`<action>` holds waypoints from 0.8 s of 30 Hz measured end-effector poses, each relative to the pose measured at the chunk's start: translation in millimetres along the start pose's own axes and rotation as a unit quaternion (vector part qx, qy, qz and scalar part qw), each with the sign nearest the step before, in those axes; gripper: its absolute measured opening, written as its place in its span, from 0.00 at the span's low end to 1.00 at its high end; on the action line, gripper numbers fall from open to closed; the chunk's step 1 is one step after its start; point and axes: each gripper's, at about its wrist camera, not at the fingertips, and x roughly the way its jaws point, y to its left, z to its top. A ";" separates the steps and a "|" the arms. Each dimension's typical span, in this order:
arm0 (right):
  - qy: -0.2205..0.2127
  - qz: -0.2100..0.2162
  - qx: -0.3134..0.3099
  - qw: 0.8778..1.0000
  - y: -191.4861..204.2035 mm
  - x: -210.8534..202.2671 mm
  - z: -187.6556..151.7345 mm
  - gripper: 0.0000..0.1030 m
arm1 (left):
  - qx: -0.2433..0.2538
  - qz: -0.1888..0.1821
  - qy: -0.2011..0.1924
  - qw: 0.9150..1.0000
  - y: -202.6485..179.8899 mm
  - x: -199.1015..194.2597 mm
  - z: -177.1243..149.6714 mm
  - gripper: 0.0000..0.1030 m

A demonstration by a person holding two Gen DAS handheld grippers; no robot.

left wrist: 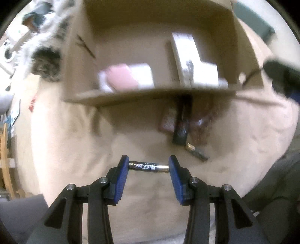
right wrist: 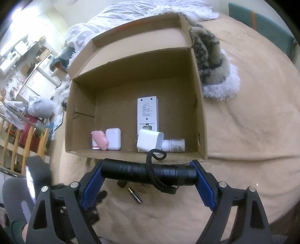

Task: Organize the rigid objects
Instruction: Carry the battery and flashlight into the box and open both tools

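Note:
My left gripper is shut on a black-and-gold battery, held end to end between the blue pads above the tan bedcover. My right gripper is shut on a black flashlight with a black lanyard wound around it, held crosswise just in front of the cardboard box. The box, blurred in the left wrist view, holds a pink case, a white earbud case, a long white device, a white charger and a small pill bottle. A second battery lies loose on the cover.
Dark and brownish items lie on the cover by the box's near wall. A furry blanket sits beside the box's right side. A white duvet lies behind the box. A person's grey-clad leg is at the lower left.

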 end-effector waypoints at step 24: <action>-0.036 0.040 0.006 0.999 8.6 20.9 78.6 0.91 | -0.062 0.034 -0.137 0.988 19.9 -50.5 124.1 0.39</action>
